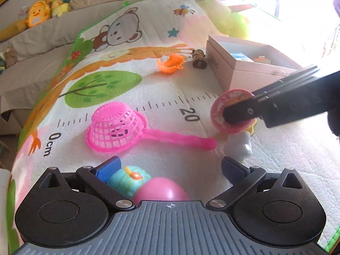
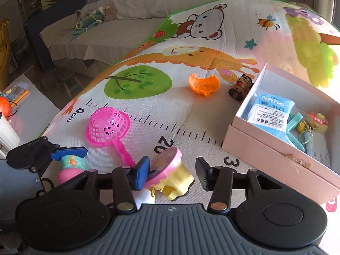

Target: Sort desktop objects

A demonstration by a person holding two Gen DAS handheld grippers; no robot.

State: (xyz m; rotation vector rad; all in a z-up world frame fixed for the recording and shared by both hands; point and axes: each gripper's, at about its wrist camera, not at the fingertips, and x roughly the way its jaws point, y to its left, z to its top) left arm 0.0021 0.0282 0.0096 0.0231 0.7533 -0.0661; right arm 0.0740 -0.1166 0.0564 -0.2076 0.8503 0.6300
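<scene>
My left gripper (image 1: 170,165) is open around a teal and pink round toy (image 1: 129,179), its left pad touching it. The toy also shows in the right wrist view (image 2: 71,165). My right gripper (image 2: 173,173) is open around a pink-topped yellow toy (image 2: 170,176), its left pad against the pink disc. That toy shows in the left wrist view (image 1: 231,110) with the right gripper's finger across it. A pink strainer (image 1: 119,127) lies upside down on the mat. An orange shell piece (image 2: 203,85) and a small dark figurine (image 2: 241,87) lie further back. An open pink box (image 2: 276,157) stands right.
The box holds a blue packet (image 2: 268,112), a keychain (image 2: 314,123) and a teal item. A white toy (image 1: 242,146) lies beside the yellow one. The play mat (image 2: 148,106) covers the surface. A sofa with plush toys (image 1: 40,12) stands behind; a side table (image 2: 27,110) stands left.
</scene>
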